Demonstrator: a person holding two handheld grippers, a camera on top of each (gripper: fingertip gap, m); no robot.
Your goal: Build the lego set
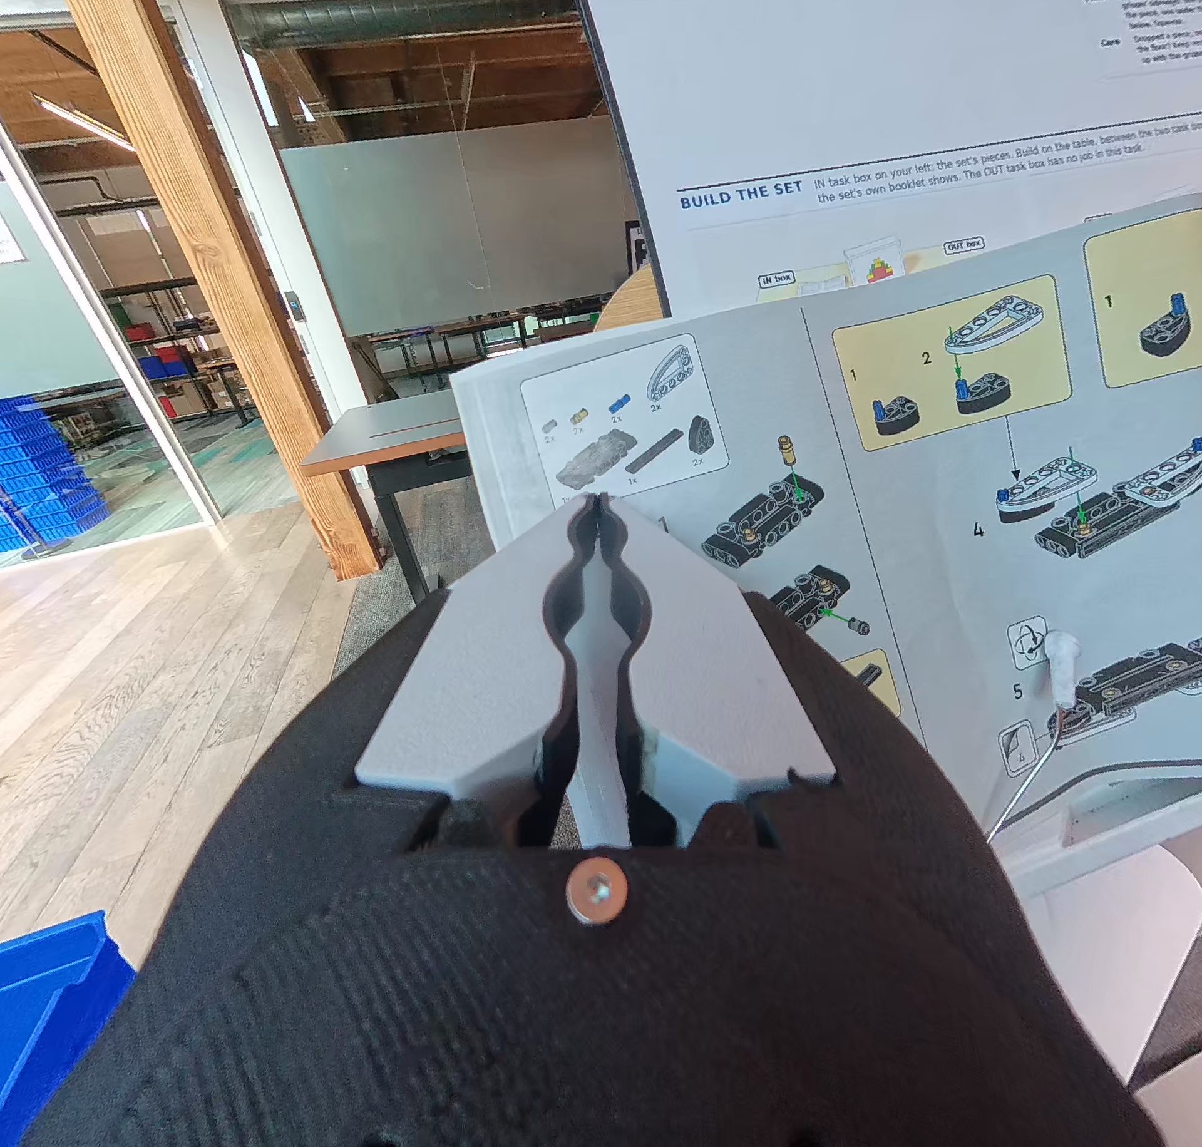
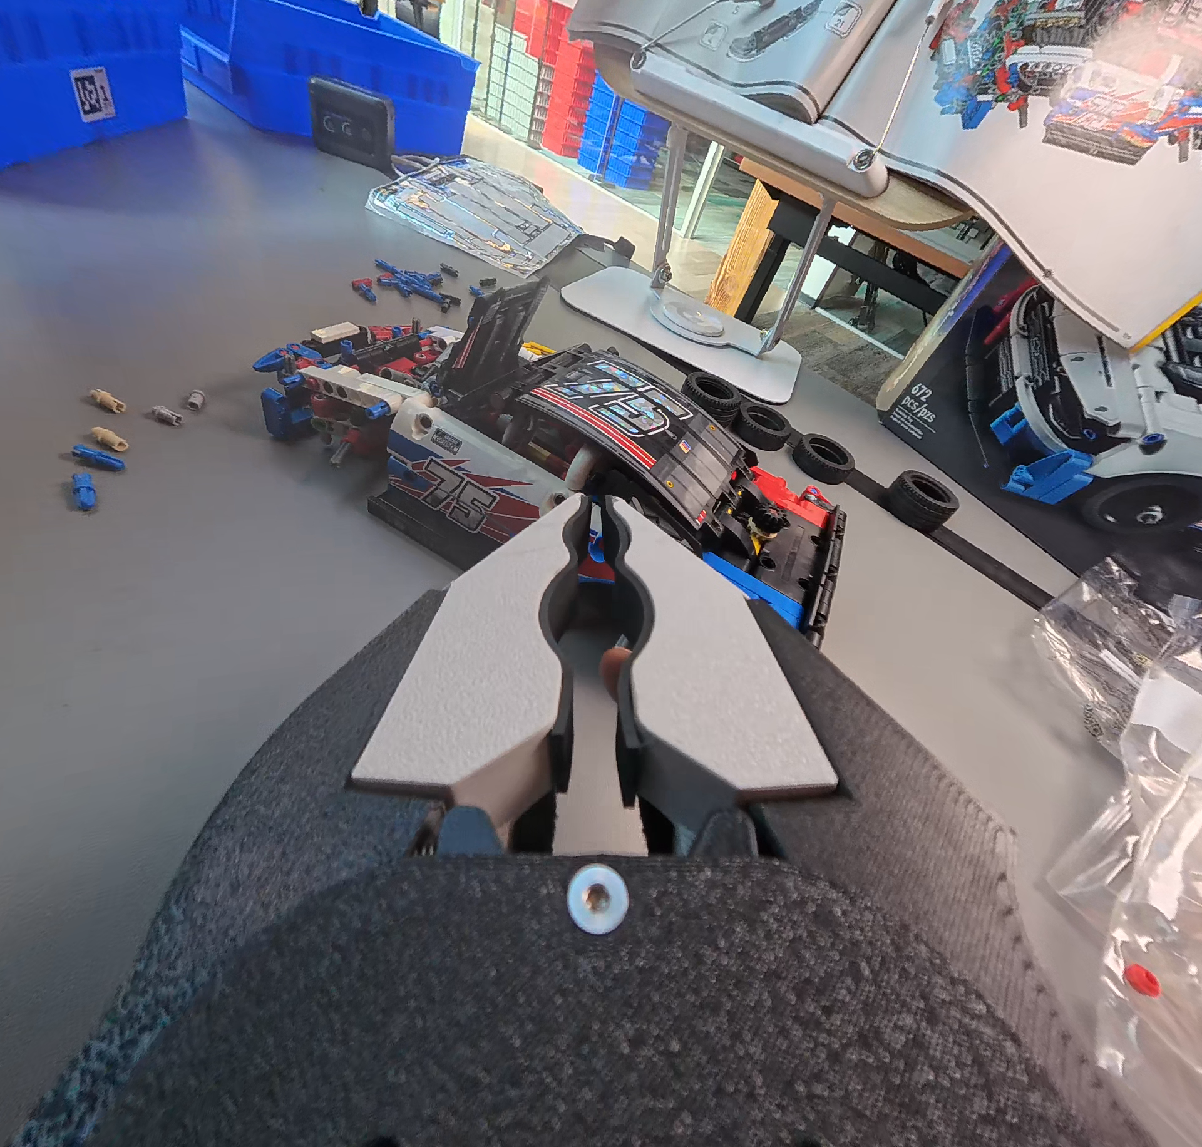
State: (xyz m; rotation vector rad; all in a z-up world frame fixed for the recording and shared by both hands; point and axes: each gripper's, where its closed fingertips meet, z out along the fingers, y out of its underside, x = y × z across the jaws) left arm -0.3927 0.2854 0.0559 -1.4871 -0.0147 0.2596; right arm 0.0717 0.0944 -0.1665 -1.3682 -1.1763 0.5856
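Note:
My left gripper is shut and empty, raised in the air and pointing at the open instruction booklet on its stand. My right gripper is shut and empty, held just above the table in front of the part-built race car, which is black, white, red and blue. Loose tan, grey and blue pins lie on the table left of the car. Several black tyres lie in a row to its right. A pile of blue pins lies behind the car.
Blue bins stand at the back left of the grey table. A sticker sheet lies behind the car. The booklet stand and the set's box are at the right. Clear plastic bags lie at the near right. A blue bin corner shows lower left. The gap from one gripper's tips to the other's is roughly 55 cm.

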